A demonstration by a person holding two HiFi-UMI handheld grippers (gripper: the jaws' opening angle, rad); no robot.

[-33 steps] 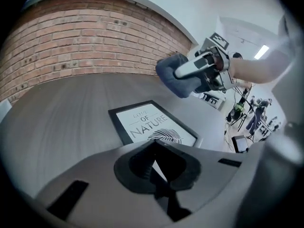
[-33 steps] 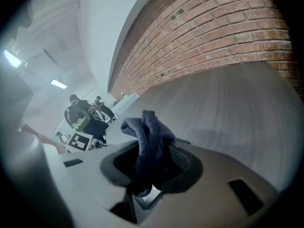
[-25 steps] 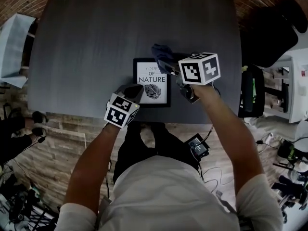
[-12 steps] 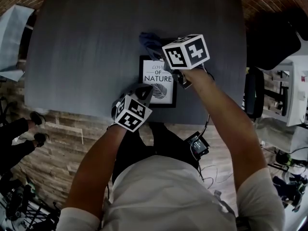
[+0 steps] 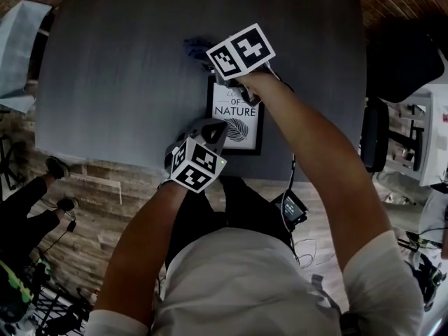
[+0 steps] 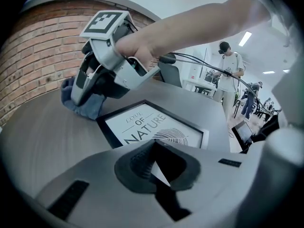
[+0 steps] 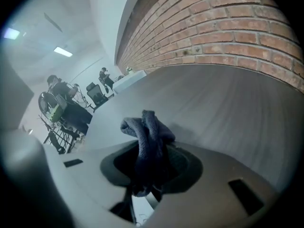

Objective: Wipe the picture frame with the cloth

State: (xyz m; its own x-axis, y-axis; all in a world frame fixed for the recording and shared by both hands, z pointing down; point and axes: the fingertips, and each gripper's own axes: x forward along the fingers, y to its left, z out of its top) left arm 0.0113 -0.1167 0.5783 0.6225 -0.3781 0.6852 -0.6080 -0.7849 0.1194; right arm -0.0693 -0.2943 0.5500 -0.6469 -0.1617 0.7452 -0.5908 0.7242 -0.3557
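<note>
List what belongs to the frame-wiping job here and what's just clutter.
In the job:
- picture frame
- cloth
- right gripper, shut on the cloth
- left gripper, shut, at the frame's near edge

Lying about:
- black chair
- cabled device on the floor
- standing person

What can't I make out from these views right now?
- Head view: top edge of the picture frame, under the marker cube on the right claw.
- Left gripper view: whether the cloth touches the frame's corner; its own folds hide the contact.
- Left gripper view: the frame's near edge, behind the left claw.
- Right gripper view: nearly all the frame, behind cloth and claw.
</note>
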